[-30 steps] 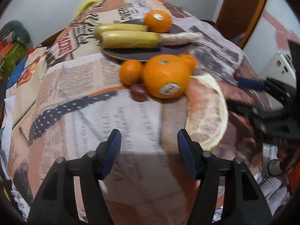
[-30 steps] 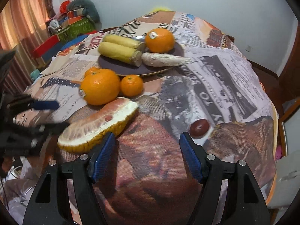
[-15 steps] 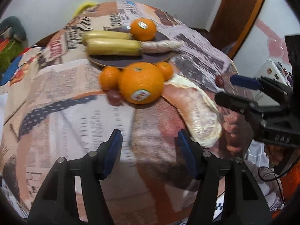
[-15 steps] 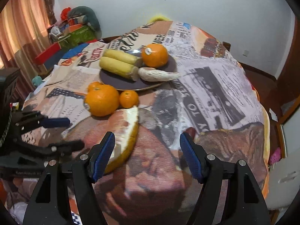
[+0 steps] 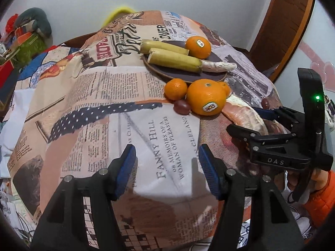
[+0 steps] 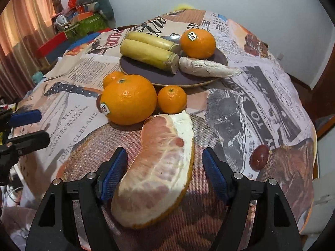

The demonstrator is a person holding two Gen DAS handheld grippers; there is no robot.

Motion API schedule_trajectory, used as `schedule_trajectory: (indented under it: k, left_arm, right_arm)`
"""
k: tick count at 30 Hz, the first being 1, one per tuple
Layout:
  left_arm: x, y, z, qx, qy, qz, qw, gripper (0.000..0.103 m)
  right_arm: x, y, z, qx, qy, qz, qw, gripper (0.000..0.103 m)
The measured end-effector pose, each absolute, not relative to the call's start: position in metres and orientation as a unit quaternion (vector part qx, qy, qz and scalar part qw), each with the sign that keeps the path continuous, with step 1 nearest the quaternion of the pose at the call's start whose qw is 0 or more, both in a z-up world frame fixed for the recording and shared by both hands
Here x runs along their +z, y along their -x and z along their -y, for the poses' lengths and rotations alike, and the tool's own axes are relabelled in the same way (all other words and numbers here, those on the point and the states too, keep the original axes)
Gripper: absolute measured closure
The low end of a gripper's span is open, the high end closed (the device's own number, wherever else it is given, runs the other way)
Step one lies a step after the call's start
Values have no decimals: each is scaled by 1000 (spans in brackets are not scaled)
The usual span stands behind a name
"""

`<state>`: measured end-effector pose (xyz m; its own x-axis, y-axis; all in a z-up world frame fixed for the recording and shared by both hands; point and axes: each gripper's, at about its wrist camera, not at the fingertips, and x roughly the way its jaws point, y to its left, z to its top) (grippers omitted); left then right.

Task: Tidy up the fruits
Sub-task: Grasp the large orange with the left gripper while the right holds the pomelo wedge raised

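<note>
- Left wrist view, from the left: the left gripper [image 5: 167, 166] is hanging over bare newspaper-print tablecloth [image 5: 100, 96], its blue pads standing apart with nothing between them.
- Ahead of it, a small mandarin [image 5: 175, 89] is sitting just beside a dark grape [image 5: 181, 107], and the grape is touching the big orange [image 5: 206, 97] with the sticker.
- Beyond them, the dark plate [image 5: 188, 74] is carrying 2 pale yellow stalks, a whitish root and another stickered orange [image 5: 198, 47].
- At the right edge, the right gripper [image 5: 247, 121] is showing side-on, held by a hand in an orange sleeve [image 5: 320, 196].
- Right wrist view, from the left: the left gripper's fingers are poking in at the picture's edge.
- The big orange [image 6: 128, 99] is lying in front of the plate [image 6: 146, 73], with a second mandarin [image 6: 172, 99] just beside it.
- The right gripper [image 6: 164, 173] is straddling the pomelo wedge [image 6: 159, 167] — its jaws have just been opening, and the right pad is standing clear of the rind; whether the left pad is touching the wedge I cannot tell.
- Farther right, a lone dark grape [image 6: 259, 157] is lying well apart from the other fruit.
</note>
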<state>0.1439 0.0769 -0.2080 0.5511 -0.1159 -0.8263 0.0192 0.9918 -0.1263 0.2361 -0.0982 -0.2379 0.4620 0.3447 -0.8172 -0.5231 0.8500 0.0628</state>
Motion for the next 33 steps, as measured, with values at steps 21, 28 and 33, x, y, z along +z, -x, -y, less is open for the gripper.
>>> schedule_trajectory:
  k: [21, 28, 33]
  left_arm:
    - [-199, -180, -32, -84, 31, -463, 882, 41]
    - [-201, -206, -17, -94, 23, -464, 881, 41]
    - [-210, -223, -12, -86, 21, -473, 876, 41]
  right_arm:
    - [-228, -227, 145, 272, 78, -443, 850, 55]
    - [-210, -233, 160, 271, 56, -424, 862, 55]
    - [-203, -238, 169, 264, 42, -413, 871, 55]
